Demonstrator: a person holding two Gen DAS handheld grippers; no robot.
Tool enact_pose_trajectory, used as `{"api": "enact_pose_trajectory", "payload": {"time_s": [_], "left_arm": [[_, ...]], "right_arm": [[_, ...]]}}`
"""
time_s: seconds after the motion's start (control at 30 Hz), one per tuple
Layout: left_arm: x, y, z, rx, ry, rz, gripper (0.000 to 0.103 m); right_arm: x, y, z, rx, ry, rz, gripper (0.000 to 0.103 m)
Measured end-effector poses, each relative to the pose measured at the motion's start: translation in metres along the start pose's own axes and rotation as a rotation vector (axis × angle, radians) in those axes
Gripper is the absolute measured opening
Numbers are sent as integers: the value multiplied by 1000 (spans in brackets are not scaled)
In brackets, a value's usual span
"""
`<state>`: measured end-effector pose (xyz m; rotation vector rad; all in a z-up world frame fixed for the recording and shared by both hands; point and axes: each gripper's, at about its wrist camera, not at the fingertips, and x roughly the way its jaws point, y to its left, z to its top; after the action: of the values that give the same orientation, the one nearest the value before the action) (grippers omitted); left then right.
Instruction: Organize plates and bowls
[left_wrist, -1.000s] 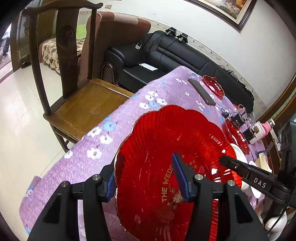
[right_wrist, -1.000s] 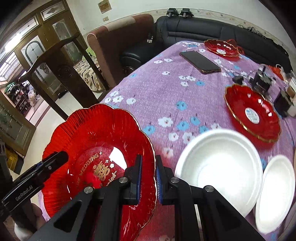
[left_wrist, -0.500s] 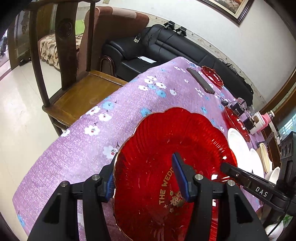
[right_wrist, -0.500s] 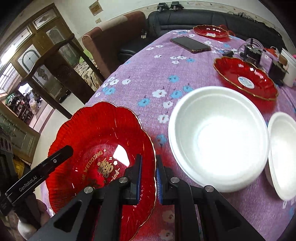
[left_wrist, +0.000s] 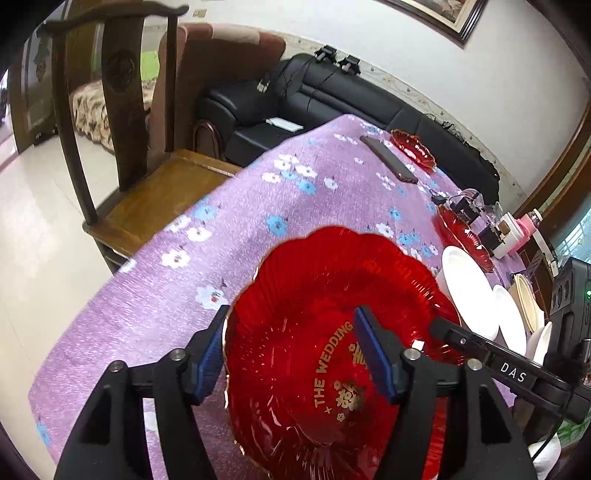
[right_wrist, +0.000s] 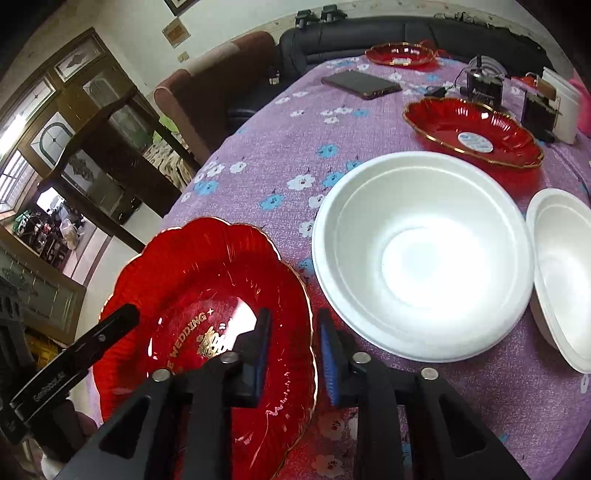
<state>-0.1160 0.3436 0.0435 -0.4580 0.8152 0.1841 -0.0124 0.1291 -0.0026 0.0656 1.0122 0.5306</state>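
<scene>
A large red scalloped plate (left_wrist: 314, 325) with gold wedding lettering lies on the purple flowered tablecloth; it also shows in the right wrist view (right_wrist: 199, 291). My left gripper (left_wrist: 291, 350) is open, its jaws straddling the plate's left rim. My right gripper (right_wrist: 295, 350) is open, its jaws a little apart on either side of the plate's right rim. A big white bowl (right_wrist: 421, 254) sits right of the plate, with a smaller white bowl (right_wrist: 565, 273) beyond it.
A second red plate (right_wrist: 472, 133) and a third, small one (right_wrist: 400, 53) lie farther back, with a phone (right_wrist: 360, 84) and small gadgets (right_wrist: 484, 88) nearby. A wooden chair (left_wrist: 122, 147) stands at the table's left edge; a black sofa (left_wrist: 332, 99) is behind.
The red plate has come down from the table's edge to lie beside the big white bowl. My right gripper's jaws, shut on the rim before, have opened.
</scene>
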Motion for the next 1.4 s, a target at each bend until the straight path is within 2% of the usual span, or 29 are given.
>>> {"api": "enact_pose_trajectory", "payload": {"time_s": [0.1, 0.37, 0.5, 0.6, 0.67, 0.73, 0.93, 1.17, 1.4], "left_arm": [[-15, -2, 0, 11, -49, 4, 71], [-69, -29, -10, 96, -260, 52, 75], [-94, -56, -21, 185, -399, 100, 88], [-111, -75, -32, 245, -501, 125, 102], [-118, -85, -38, 270, -537, 113, 103], [-118, -93, -40, 291, -536, 93, 103], [-107, -109, -43, 318, -415, 52, 103], [-90, -125, -53, 322, -298, -28, 103], [-71, -151, -67, 369, -187, -89, 103]], "right_arm": [[-11, 5, -5, -34, -37, -3, 40], [-43, 13, -27, -102, -108, 14, 45], [-61, 10, -45, -130, -139, 14, 45], [-74, 2, -58, -141, -162, -1, 47], [-82, -5, -65, -141, -177, -18, 48], [-91, -15, -73, -142, -191, -39, 51], [-114, -61, -97, -92, -209, -96, 53], [-145, -145, -118, 94, -229, -179, 53], [-176, -186, -129, 183, -289, -239, 53]]}}
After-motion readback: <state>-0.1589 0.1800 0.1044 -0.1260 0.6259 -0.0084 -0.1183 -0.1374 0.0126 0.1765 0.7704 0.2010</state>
